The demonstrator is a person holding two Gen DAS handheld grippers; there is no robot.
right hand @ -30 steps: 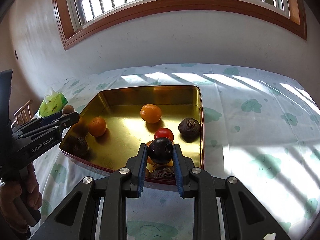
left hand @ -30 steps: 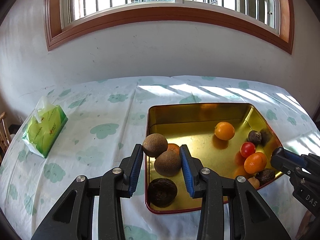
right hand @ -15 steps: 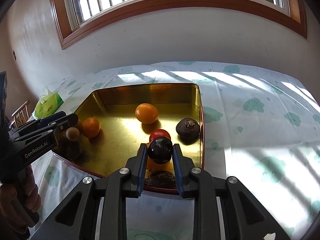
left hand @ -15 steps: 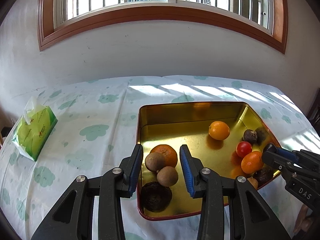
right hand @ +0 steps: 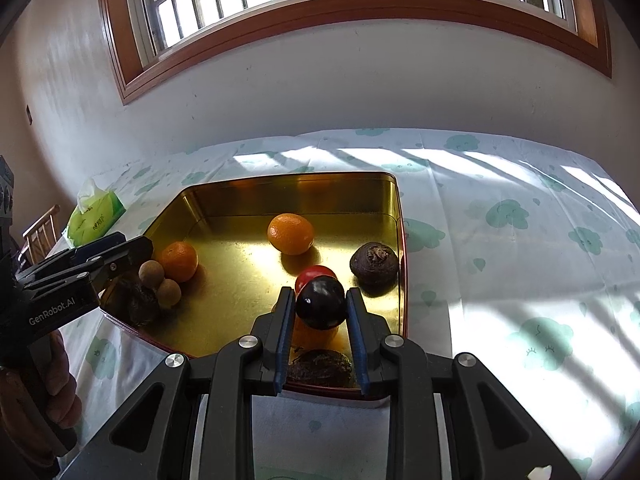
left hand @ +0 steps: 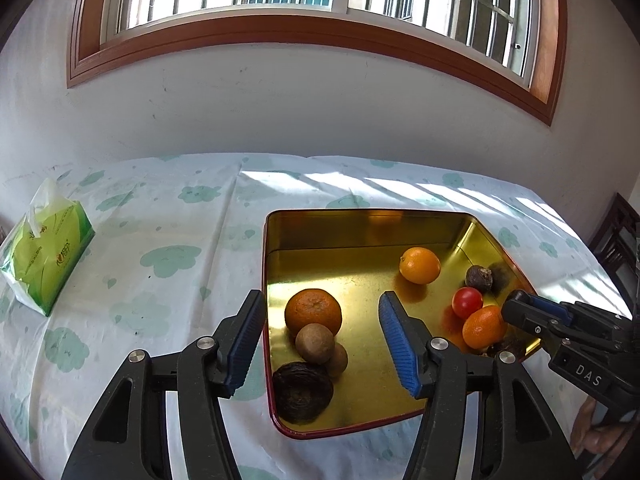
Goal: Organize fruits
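A gold tray (left hand: 360,216) holds several fruits. My left gripper (left hand: 320,308) hangs over its near left corner. Its jaws are opening, and the pads touch nothing. Two small brown fruits (left hand: 315,342) lie below them, against a mandarin (left hand: 313,310) and a dark wrinkled fruit (left hand: 303,390). My right gripper (right hand: 320,294) hovers over the tray's (right hand: 288,178) near edge. A glossy dark round fruit (right hand: 321,302) is pinched between its pads, though the jaws are starting to open. An orange (right hand: 291,233), a tomato (right hand: 314,274) and a dark brown fruit (right hand: 374,263) lie beyond.
A green tissue pack (left hand: 44,256) lies at the table's left. The tray sits on a white cloth with green prints, and a wall with a window is behind. A wooden chair (right hand: 38,232) stands at the far left. A person's hand (right hand: 56,380) grips the left tool.
The left jaws have spread wide, and the two brown fruits between them now rest in the tray by the mandarin. The right gripper keeps the dark fruit in place.
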